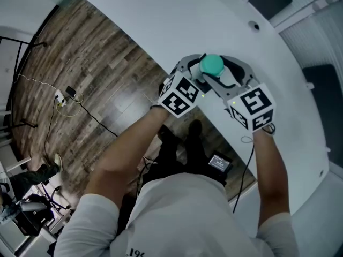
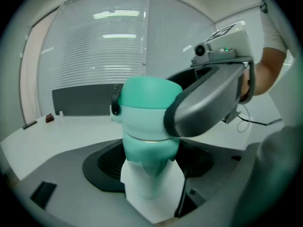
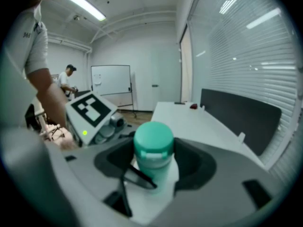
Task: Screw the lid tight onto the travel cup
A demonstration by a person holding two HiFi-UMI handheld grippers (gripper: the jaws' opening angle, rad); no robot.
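Note:
A teal travel cup (image 2: 149, 143) with its teal lid (image 1: 212, 63) is held above the white table (image 1: 161, 20). My left gripper (image 1: 197, 72) comes in from the left, shut on the cup's body (image 2: 150, 174). From the right, my right gripper (image 1: 222, 73) is shut round the lid (image 3: 153, 138), its grey finger (image 2: 203, 103) wrapping the lid's side. In the right gripper view the lid sits between the dark jaw pads and the left gripper's marker cube (image 3: 90, 109) is just behind. The cup's base is hidden.
The table's curved front edge (image 1: 177, 84) runs under my hands, with wood floor (image 1: 96, 63) and a power strip with cables (image 1: 64, 98) below. A dark panel (image 3: 236, 112) stands along the blinds. A person (image 3: 66, 79) stands far back near a whiteboard (image 3: 111, 79).

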